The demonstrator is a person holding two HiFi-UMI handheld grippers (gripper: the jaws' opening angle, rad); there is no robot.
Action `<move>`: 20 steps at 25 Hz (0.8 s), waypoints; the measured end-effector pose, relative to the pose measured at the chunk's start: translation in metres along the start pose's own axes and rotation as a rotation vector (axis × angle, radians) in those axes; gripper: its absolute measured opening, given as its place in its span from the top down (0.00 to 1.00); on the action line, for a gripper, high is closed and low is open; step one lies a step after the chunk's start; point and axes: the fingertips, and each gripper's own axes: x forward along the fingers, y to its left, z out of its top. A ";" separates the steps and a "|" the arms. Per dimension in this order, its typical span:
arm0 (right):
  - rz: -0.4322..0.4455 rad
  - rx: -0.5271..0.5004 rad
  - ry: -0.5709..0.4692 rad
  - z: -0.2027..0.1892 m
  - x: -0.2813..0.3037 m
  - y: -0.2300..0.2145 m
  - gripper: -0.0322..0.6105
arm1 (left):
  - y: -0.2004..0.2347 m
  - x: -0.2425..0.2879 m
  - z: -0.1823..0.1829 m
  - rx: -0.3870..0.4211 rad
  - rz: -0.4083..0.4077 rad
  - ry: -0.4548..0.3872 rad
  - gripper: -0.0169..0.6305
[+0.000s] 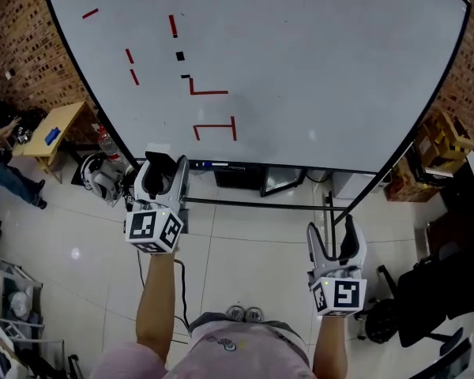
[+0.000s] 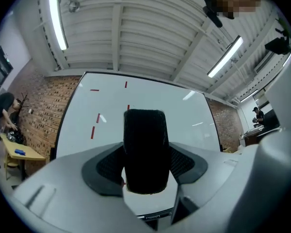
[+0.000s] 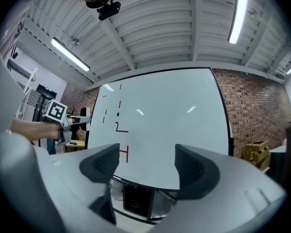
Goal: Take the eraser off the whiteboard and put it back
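Left tongs: jaws clamped on the eraser, a black block, gripped across its sides. It stands upright in the pinch and its top end sticks out past the pads.

Eraser is off the whiteboard. In the head view it sits just in front of the board's bottom edge, left of centre, under the red marks. The right gripper view shows the left tongs out past the board's left edge and apart from the surface, so no contact. In the left gripper view the board fills the background behind the eraser.

Right tongs: jaws spread, nothing between them, only the board and its lower edge visible through the gap. They sit lower in the head view and well to the right of the left tongs, short of the board's bottom edge, pointing at it.

There is also a small black mark on the board, upper left, among the red strokes.
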 end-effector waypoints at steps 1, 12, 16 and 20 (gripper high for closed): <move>0.012 0.003 -0.006 0.002 -0.001 0.004 0.40 | -0.003 -0.012 0.006 0.007 0.001 -0.009 0.57; 0.052 0.005 -0.044 0.024 -0.042 0.057 0.40 | -0.012 -0.105 0.052 0.009 -0.012 -0.053 0.57; 0.039 -0.009 -0.043 0.034 -0.074 0.087 0.40 | -0.011 -0.149 0.059 -0.013 -0.032 -0.029 0.57; 0.031 -0.024 -0.018 0.034 -0.116 0.119 0.40 | -0.013 -0.205 0.062 -0.043 -0.059 -0.009 0.57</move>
